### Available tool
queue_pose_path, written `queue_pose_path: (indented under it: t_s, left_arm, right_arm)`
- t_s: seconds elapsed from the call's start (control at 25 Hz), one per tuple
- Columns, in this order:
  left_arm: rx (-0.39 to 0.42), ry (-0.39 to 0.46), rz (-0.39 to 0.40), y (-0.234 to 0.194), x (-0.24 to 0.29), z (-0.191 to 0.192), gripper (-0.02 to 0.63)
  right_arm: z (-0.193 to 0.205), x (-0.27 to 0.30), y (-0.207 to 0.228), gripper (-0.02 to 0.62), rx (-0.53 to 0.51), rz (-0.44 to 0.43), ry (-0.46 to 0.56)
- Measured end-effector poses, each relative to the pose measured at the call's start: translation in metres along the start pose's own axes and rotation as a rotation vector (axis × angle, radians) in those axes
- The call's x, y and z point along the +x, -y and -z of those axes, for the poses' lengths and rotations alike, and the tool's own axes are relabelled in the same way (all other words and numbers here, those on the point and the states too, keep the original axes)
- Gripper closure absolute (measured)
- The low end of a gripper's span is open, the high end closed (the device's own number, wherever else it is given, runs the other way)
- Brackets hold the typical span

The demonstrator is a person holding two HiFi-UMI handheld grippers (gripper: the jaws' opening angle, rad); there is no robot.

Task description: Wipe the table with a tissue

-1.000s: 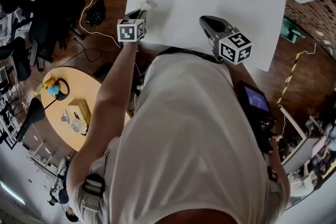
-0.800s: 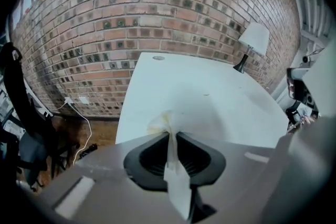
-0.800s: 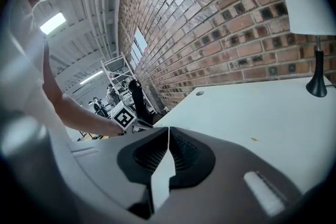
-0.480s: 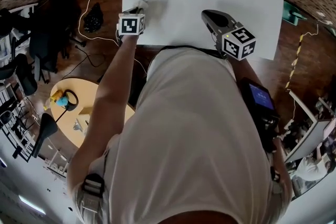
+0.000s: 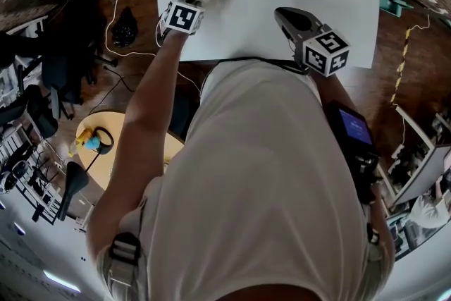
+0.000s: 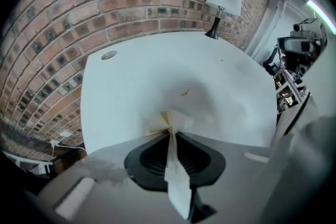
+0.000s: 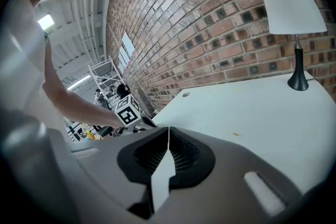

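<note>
My left hand-held gripper (image 6: 169, 132) is clamped on the tissue (image 6: 176, 122). The tissue fans out past the tips and touches the counter (image 6: 131, 76) at its near left corner. My right hand-held gripper (image 7: 168, 129) is closed, with nothing in it that I can see, and hovers over the near edge well off to the side. I judge the wiping barely begun: a yellowish speck (image 6: 185, 93) sits just ahead of the tissue, and the far stretch toward the lamp (image 6: 223, 5) is still to do.
</note>
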State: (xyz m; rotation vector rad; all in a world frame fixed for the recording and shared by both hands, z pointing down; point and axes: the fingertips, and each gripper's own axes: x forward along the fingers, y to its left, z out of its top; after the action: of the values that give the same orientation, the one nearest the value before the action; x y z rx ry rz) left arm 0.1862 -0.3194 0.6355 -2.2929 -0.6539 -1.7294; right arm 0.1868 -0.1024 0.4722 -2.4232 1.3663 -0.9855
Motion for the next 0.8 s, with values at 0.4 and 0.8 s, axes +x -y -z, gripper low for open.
queue_pose_path:
  t_s: [0.4, 0.8]
  left_arm:
    - [0.032, 0.007, 0.124, 0.049, -0.004, 0.010, 0.572]
    - [-0.179, 0.165, -0.098, -0.016, -0.039, 0.079, 0.569]
  right_arm:
    - [0.005, 0.011, -0.009, 0.583, -0.004, -0.022, -0.022]
    - [0.006, 0.022, -0.019, 0.583, -0.003, -0.022, -0.026]
